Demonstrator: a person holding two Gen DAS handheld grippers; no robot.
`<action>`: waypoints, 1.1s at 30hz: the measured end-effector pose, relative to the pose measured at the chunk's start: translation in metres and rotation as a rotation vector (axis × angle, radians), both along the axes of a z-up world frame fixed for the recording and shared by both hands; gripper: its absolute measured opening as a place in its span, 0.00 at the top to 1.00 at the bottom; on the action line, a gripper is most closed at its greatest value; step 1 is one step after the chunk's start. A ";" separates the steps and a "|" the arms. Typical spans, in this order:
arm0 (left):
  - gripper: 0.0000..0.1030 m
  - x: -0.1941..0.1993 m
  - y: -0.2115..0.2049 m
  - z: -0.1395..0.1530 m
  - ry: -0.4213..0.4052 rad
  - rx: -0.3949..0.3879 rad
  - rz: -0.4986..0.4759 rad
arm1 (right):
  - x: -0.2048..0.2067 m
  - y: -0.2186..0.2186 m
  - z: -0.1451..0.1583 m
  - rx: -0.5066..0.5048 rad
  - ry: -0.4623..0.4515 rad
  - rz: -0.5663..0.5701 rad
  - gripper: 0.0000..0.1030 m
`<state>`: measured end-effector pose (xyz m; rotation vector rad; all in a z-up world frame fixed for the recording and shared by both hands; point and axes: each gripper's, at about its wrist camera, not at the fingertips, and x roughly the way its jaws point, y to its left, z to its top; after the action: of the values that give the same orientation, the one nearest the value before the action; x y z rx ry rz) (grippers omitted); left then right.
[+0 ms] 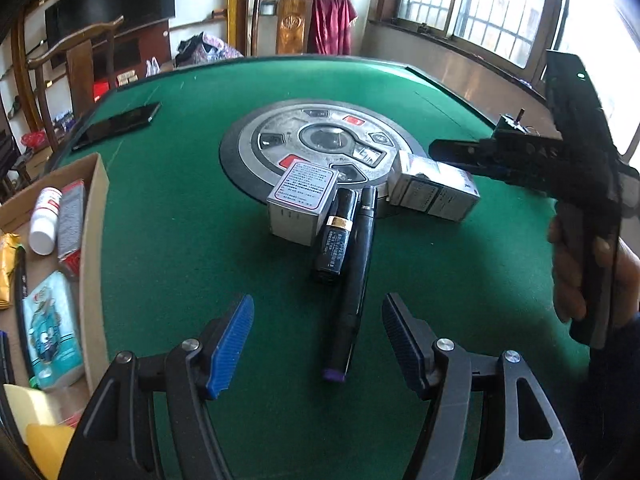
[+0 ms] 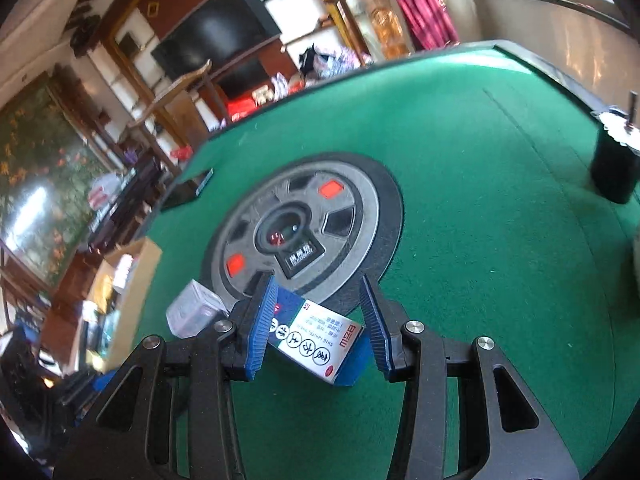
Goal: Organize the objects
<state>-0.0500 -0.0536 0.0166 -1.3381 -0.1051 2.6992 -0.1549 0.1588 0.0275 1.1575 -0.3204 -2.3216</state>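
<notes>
The green felt-topped bench (image 1: 168, 208) carries a partly finished sort; an open cardboard box (image 1: 94, 240) at its left edge already holds a white plastic bottle (image 1: 45, 220), a grey-and-red packet (image 1: 71, 224), a pale blue cartoon-printed pouch (image 1: 52, 332) and some yellow items — so a fair share looks packed, as far as the left wrist view shows.

Left out, near the round grey metal control plate (image 1: 320, 140) in the middle: a silver square carton (image 1: 300, 204), a black lipstick tube with a gold band (image 1: 338, 236) leaning against it, a long black pen with a purple end (image 1: 354, 276) just beside the tube, and a white-and-blue printed medicine box (image 1: 436, 190) at the plate's right edge; a black flat phone (image 1: 120, 124) lies well apart at the far left, and a black cup (image 2: 616, 168) stands at the far right.

The left hand-held gripper (image 1: 318, 344) is spread and holds nothing, its blue pads either side of the pen's near end but above it; the right hand-held gripper (image 2: 322, 324) has the medicine box between its pads — the left pad seems against it, the right stands clear, so I judge it not yet pinched.

About four items appear left to move to the cardboard box.
</notes>
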 end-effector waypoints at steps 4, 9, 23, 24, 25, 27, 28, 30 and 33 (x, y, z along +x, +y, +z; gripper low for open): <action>0.35 -0.006 -0.001 -0.004 -0.013 0.008 0.010 | 0.010 -0.018 0.002 0.074 0.020 0.121 0.59; 0.35 -0.015 0.011 -0.008 -0.028 -0.027 0.008 | 0.027 -0.046 0.003 0.284 0.142 0.140 0.59; 0.67 -0.032 0.057 -0.010 0.024 -0.132 -0.025 | 0.031 -0.031 0.001 0.308 0.159 0.050 0.59; 0.67 -0.032 0.057 -0.010 0.035 -0.129 -0.022 | 0.031 -0.031 0.001 0.311 0.162 0.046 0.59; 0.67 -0.033 0.055 -0.010 0.037 -0.121 -0.022 | 0.032 -0.032 0.001 0.315 0.166 0.046 0.59; 0.66 -0.031 0.051 -0.010 0.035 -0.105 -0.030 | 0.034 -0.033 0.001 0.327 0.177 0.046 0.59; 0.67 -0.029 0.048 -0.010 0.035 -0.103 -0.034 | 0.035 -0.034 0.001 0.333 0.183 0.044 0.59; 0.67 -0.018 0.046 -0.010 0.029 -0.103 -0.058 | 0.037 -0.033 0.002 0.339 0.180 0.050 0.59; 0.67 -0.002 0.044 -0.009 0.017 -0.096 -0.091 | 0.039 -0.029 0.003 0.349 0.163 0.040 0.59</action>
<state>-0.0519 -0.0098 0.0080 -1.3108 0.0862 2.6698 -0.1154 0.1294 0.0303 1.1063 0.1739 -2.4805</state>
